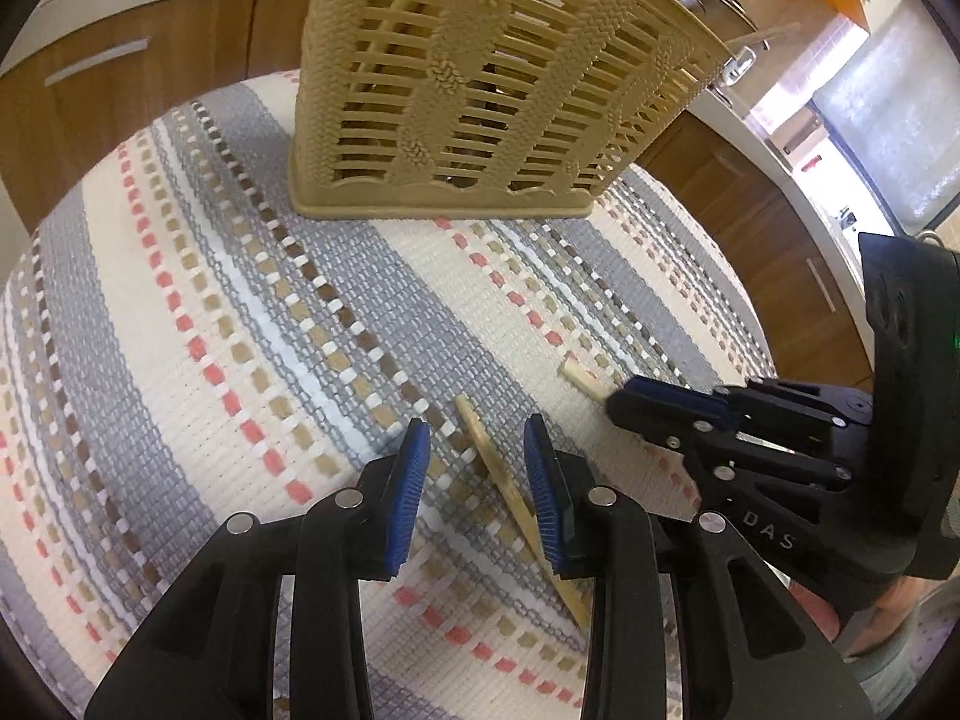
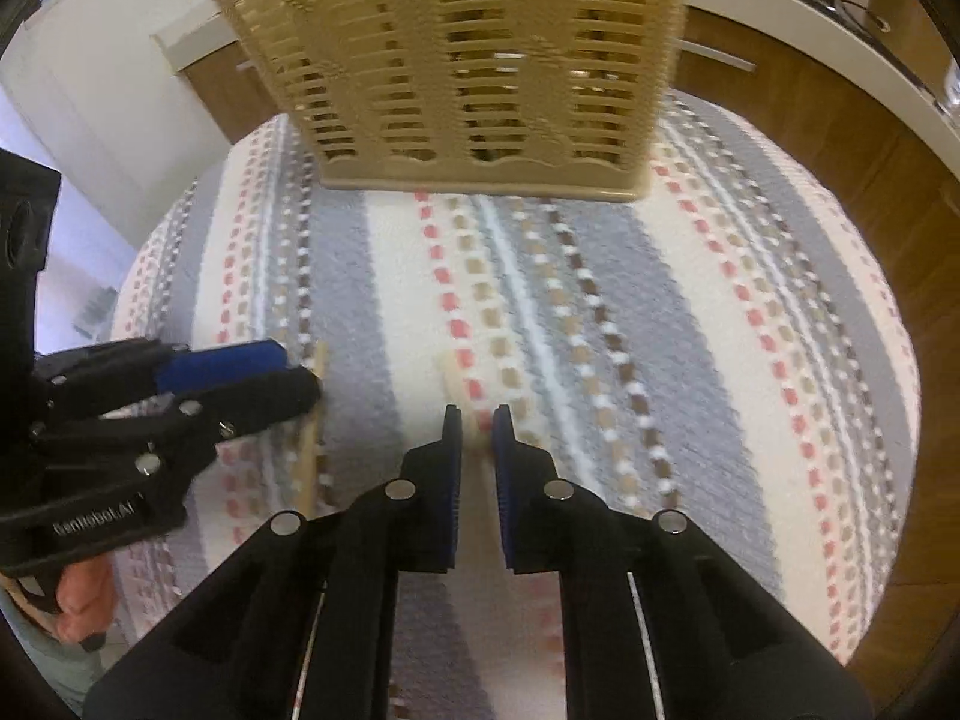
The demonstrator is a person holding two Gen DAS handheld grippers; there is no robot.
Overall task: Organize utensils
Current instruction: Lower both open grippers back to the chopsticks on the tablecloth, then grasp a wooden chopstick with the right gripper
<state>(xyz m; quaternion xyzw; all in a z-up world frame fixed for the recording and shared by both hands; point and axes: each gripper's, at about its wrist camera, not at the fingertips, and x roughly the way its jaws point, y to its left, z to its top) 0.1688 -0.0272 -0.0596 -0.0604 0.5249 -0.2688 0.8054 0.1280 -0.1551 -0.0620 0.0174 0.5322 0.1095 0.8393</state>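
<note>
Two pale wooden sticks lie on a striped woven mat (image 1: 180, 300). One stick (image 1: 498, 480) runs slantwise between the blue pads of my left gripper (image 1: 477, 435). The jaws stand apart, and the left pad is clear of the stick. In the right wrist view this gripper (image 2: 294, 369) is at the left, over that stick (image 2: 309, 456). My right gripper (image 2: 477, 420) is shut on the other stick (image 2: 449, 375), whose far end pokes out past the pads. In the left wrist view the stick (image 1: 579, 378) juts from the right gripper (image 1: 618, 402). A beige slatted utensil basket (image 1: 480, 90) (image 2: 480, 60) stands upright behind.
The mat (image 2: 690, 330) covers a small round table. Brown cabinet fronts (image 1: 120, 90) under a white counter edge ring it. Metal jars (image 1: 708, 0) stand behind the basket. A person's hand (image 2: 78, 600) holds the left gripper's handle.
</note>
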